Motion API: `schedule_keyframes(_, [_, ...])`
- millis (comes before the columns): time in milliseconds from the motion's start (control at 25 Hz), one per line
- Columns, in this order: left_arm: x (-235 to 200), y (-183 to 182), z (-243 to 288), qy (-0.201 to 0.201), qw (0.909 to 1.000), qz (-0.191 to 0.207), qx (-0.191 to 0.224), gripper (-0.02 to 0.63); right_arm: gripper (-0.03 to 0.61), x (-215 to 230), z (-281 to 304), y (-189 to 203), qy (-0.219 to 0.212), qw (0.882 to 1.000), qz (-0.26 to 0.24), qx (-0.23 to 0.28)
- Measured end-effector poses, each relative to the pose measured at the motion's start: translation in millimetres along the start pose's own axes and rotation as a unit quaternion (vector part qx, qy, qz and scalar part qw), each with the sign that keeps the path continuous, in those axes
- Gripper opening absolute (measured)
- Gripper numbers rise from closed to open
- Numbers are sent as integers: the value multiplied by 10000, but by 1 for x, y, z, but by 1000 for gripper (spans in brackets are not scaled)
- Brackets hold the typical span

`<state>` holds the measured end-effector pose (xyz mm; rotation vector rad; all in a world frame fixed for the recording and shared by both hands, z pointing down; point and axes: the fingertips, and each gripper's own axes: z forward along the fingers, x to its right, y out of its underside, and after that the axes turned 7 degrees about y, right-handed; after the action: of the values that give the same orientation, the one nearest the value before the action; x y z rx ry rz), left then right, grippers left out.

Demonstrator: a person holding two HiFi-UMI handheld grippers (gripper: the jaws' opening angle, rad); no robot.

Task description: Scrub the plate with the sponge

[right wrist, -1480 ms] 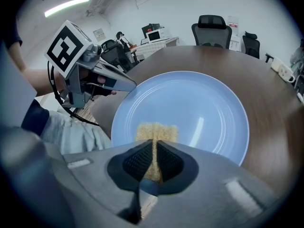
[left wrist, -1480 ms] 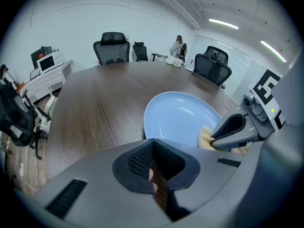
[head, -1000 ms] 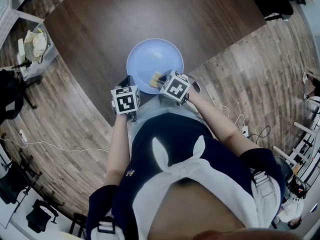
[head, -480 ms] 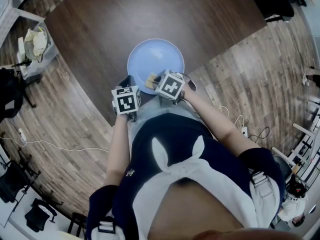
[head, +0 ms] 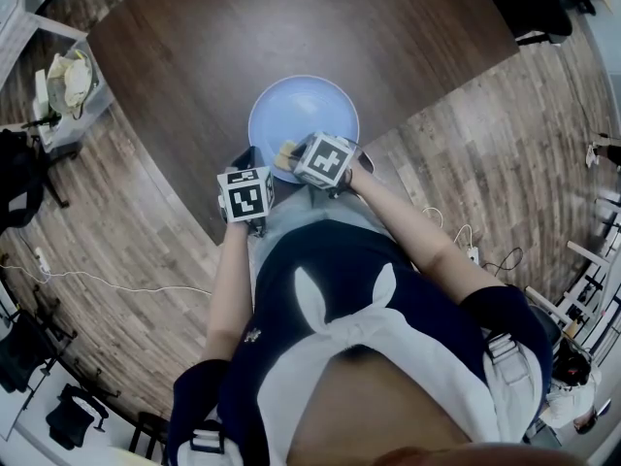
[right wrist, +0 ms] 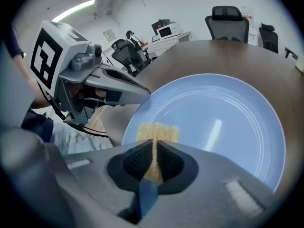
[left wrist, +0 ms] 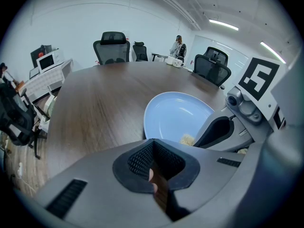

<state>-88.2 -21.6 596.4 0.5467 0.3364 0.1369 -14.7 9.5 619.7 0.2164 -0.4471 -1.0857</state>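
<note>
A dark wooden desk (head: pixel 291 27) filled the upper part of the head view, and a pale blue plate (head: pixel 310 105) sat near its closest edge, right in front of the person. The left gripper (left wrist: pixel 153 144) reached the plate's near-left rim with its jaws drawn together, apparently pinching that rim. The right gripper (right wrist: pixel 153 150) lay just beside it, angled over the plate's near edge, with its jaws clamped on a small yellow sponge (right wrist: pixel 156 131). The sponge stuck out past the jaw tips and pressed on the plate's inner surface close to the rim, only a little way from the left gripper's tip.
</note>
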Motion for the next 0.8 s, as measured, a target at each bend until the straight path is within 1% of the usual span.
schedule_keyframes(160, [-3, -2, 2, 30, 10000, -8, -28, 3, 23, 4, 5, -14, -137, 9997, 133, 180])
schedule_keyframes(400, [-7, -2, 5, 68, 10000, -3, -48, 3, 23, 9, 11, -29, -126, 9994, 176, 271])
schedule_keyframes(640, [-6, -5, 4, 65, 10000, 20, -43, 3, 23, 12, 13, -37, -262, 9984, 380, 335])
schedule_keyframes(800, [-5, -3, 4, 92, 9999, 40, -66, 3, 23, 14, 14, -42, -284, 9980, 418, 367])
